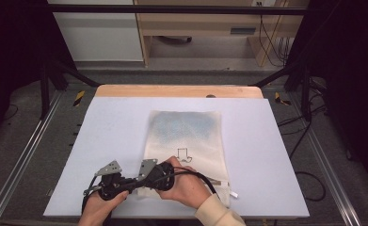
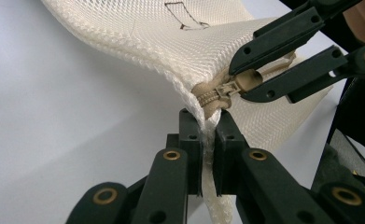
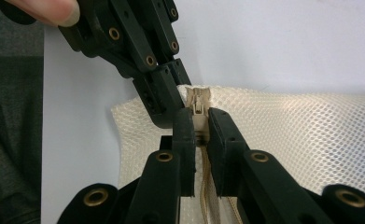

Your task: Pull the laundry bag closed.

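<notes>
A cream mesh bag (image 1: 186, 136) with a small black drawing lies flat on the white table (image 1: 101, 132). Its beige zipper runs along the near edge. At the bag's near left corner both grippers meet. My left gripper (image 2: 207, 126) is shut on the bag's edge beside the zipper's end and lifts the mesh (image 2: 171, 42) slightly. My right gripper (image 3: 199, 126) is shut on the zipper pull, with the slider (image 3: 199, 100) just past its tips. The left gripper view shows the right gripper (image 2: 245, 81) clamping the pull behind the slider (image 2: 222, 88). In the high view a hand holds each gripper.
A wooden strip (image 1: 179, 91) borders the table's far side. Metal rails (image 1: 26, 150) run along both sides of the table. Cables (image 1: 304, 136) hang at the right. A small white tag (image 1: 234, 194) lies at the bag's near right corner.
</notes>
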A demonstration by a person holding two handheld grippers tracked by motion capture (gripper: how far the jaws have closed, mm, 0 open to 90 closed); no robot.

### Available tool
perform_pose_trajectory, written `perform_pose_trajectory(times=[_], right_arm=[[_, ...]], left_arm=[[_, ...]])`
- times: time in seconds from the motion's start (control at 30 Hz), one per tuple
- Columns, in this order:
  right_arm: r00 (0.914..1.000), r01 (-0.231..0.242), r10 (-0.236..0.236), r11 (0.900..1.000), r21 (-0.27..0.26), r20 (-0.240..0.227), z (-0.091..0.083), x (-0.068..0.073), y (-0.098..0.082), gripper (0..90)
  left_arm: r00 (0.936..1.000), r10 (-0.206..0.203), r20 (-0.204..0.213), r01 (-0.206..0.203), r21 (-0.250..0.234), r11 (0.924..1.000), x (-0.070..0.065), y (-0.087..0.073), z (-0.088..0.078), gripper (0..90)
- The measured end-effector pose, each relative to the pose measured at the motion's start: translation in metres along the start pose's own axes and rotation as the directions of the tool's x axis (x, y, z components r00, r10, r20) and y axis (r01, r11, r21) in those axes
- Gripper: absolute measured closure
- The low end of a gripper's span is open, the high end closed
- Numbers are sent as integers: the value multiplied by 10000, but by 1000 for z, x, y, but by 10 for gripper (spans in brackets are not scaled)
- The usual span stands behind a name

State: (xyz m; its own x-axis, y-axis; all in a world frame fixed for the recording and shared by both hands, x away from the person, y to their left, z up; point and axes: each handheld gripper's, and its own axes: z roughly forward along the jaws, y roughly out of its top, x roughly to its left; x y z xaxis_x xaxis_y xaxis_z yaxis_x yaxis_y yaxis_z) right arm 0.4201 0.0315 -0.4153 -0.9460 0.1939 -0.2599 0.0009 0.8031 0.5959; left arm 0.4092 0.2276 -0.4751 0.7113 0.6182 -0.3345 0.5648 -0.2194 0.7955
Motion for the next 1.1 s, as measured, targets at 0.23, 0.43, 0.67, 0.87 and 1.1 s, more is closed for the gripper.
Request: perform_pose_trajectory(times=[0.23,0.43,0.67,0.87,1.1], right_arm=[[9994,227,-219,9994,-271,286,-6,4,-9,820],[9989,314,-303,9991,-287,353,-7,7,-13,820],[9996,149,-138,9989,-454,238,-12,4,-18,820],[9997,121,-109,9987,-493,240,-14,5,-21,820],[9996,50,-36,9987,-499,282,-12,6,-23,820]], left_arm=[[10000,17,77,-16,-65,10000,-2,1,-2,842],[9999,50,91,-50,-30,10000,-3,1,-2,842],[9996,182,236,-179,-108,9998,-5,3,-3,843],[9995,179,259,-178,-64,9998,-7,3,-2,843],[9985,-162,522,171,-179,9997,-4,3,-3,844]])
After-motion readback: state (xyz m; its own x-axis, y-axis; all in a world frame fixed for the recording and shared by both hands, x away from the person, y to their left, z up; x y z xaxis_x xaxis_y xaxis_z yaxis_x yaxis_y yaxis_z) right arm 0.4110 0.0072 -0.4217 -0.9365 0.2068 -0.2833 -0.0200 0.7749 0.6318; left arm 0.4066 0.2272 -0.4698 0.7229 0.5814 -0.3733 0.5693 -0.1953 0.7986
